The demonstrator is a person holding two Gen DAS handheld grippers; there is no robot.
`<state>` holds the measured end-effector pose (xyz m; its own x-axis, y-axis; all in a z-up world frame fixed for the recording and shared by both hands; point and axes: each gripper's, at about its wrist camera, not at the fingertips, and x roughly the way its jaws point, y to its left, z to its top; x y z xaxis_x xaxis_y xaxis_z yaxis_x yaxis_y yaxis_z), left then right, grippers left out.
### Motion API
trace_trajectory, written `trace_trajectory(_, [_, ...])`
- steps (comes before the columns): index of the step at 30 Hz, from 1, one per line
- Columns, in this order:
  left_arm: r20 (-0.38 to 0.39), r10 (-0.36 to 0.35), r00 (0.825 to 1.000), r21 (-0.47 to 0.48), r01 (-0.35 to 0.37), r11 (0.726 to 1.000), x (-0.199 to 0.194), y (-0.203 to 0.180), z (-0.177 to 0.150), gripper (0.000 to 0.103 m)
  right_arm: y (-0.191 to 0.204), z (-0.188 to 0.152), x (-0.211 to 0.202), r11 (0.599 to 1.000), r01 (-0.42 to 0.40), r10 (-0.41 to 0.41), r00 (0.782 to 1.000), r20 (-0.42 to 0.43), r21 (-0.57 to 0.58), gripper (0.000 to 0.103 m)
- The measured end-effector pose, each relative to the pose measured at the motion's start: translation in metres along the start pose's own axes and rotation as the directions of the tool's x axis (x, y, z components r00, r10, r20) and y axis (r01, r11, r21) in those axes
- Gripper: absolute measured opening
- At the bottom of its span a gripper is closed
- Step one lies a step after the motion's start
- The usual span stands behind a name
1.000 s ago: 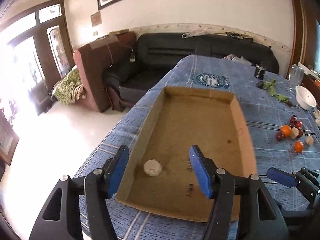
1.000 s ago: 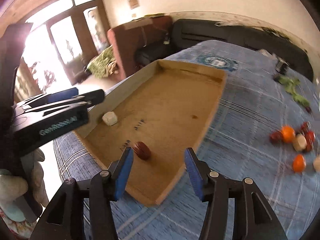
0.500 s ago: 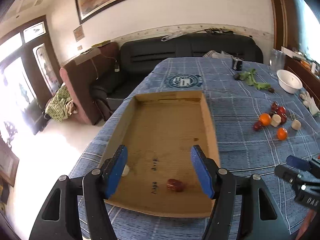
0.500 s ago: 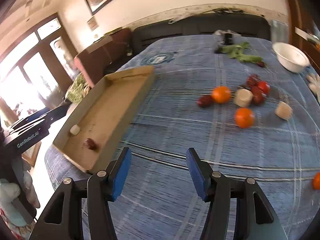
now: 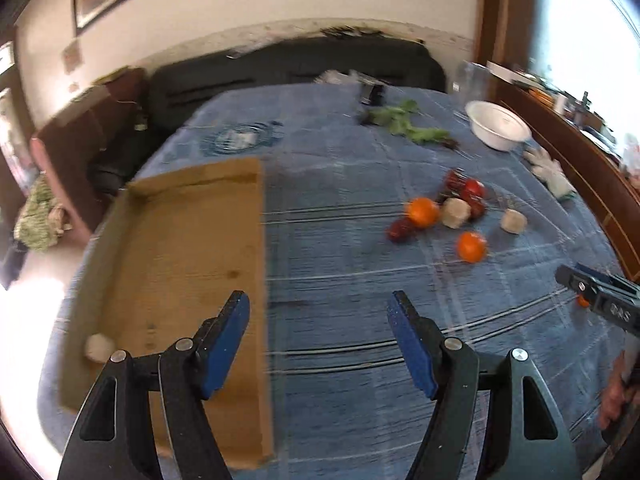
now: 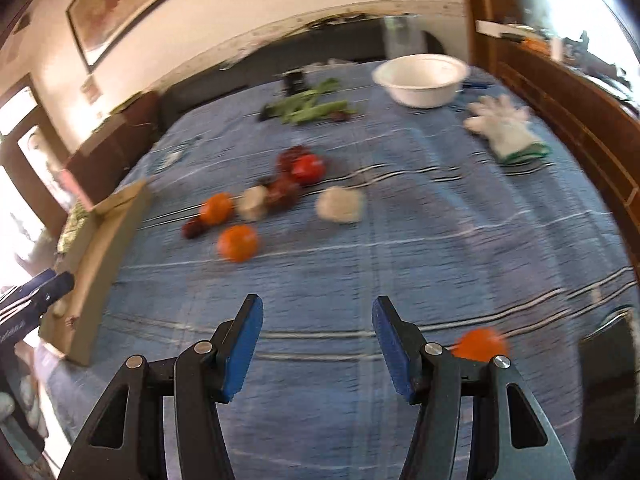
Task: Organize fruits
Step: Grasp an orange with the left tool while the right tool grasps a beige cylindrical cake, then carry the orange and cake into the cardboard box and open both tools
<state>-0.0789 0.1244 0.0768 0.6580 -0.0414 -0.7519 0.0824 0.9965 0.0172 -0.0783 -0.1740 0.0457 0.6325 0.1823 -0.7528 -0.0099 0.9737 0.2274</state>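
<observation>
We saw the cardboard tray (image 5: 192,240) lying at the counter's (image 5: 340,320) left edge, one small fruit (image 5: 98,347) in its near left corner. The fruit cluster (image 5: 444,212) sat right of the tray, well apart from it. Behind the cluster lay leafy greens (image 5: 408,128), with a bowl (image 5: 500,130) to their right and a glove (image 5: 550,170) nearer, right of the cluster. A sofa (image 5: 300,68) stood behind the counter.
</observation>
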Motion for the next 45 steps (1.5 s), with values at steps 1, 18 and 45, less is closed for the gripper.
trace_trajectory(1, [-0.007, -0.011, 1.0, 0.003, 0.011, 1.0, 0.005, -0.004, 0.001, 0.071, -0.007, 0.003, 0.001, 1.0, 0.01, -0.01, 1.0, 0.002, 0.014, 0.061])
trace_trajectory(18, [-0.058, -0.247, 0.967, 0.071, 0.251, 0.965, 0.064, -0.081, 0.026, 0.07, -0.003, 0.061, 0.073, 0.999, 0.016, -0.015, 1.0, -0.026, 0.047, 0.061])
trace_trajectory(45, [-0.028, -0.31, 0.95, 0.016, 0.31, 0.95, 0.074, -0.082, 0.027, 0.029, -0.002, 0.054, 0.077, 1.0, -0.012, 0.011, 0.999, 0.035, 0.014, 0.039])
